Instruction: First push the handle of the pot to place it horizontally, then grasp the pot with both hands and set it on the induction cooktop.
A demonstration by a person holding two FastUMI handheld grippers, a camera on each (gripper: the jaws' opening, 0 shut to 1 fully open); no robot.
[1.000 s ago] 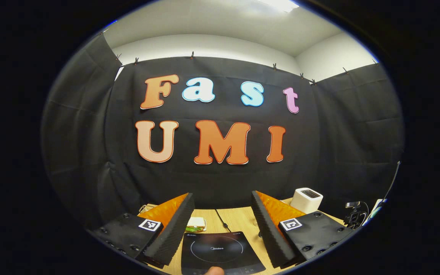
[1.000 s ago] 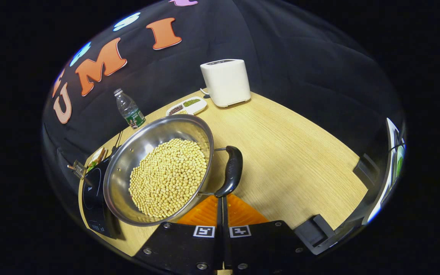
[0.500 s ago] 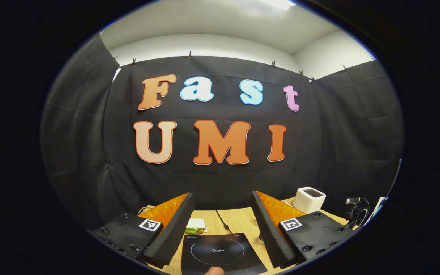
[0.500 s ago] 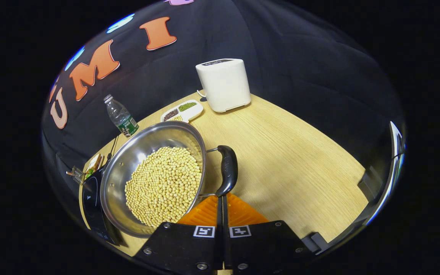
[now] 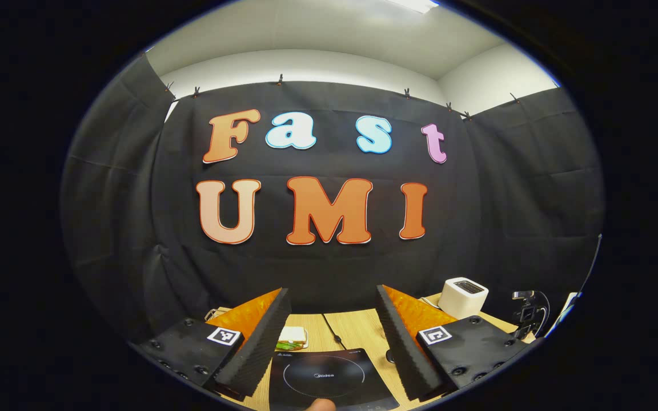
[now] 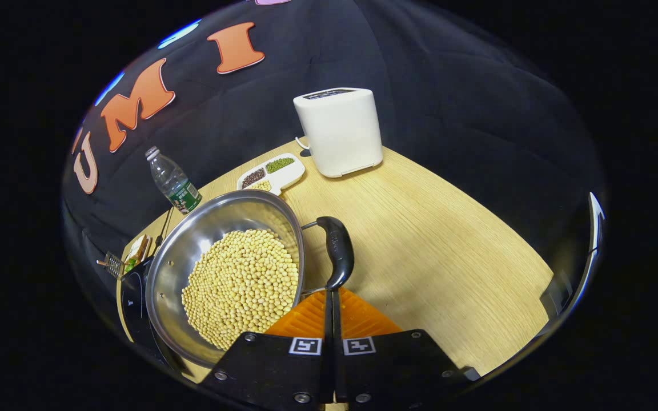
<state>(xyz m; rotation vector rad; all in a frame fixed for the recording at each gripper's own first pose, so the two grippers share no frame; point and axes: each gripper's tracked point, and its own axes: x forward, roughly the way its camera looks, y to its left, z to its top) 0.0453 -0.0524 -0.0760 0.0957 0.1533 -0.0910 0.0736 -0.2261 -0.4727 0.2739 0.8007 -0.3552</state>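
Note:
A steel pot [image 6: 192, 240] full of pale yellow beans stands on the wooden table [image 6: 432, 251] in the right gripper view. Its black handle [image 6: 336, 251] runs along the pot's right side, on two wire arms. My right gripper [image 6: 332, 294] is shut, its orange-backed fingers pressed together, and their tips touch the handle's near end. The black induction cooktop [image 6: 133, 297] lies left of the pot, partly hidden behind it. In the left gripper view my left gripper [image 5: 332, 292] is open and hovers over the cooktop [image 5: 323, 374] with nothing between its fingers.
A white boxy appliance [image 6: 340, 131] stands at the table's back. A divided dish of beans [image 6: 272, 171] and a water bottle [image 6: 172, 182] sit behind the pot. A sandwich [image 5: 293, 337] and a cable [image 5: 332, 331] lie beyond the cooktop. Bare wood lies right of the pot.
The right gripper has moved forward against the handle; the pot and handle have slid left and lower in its view. The left gripper has barely moved.

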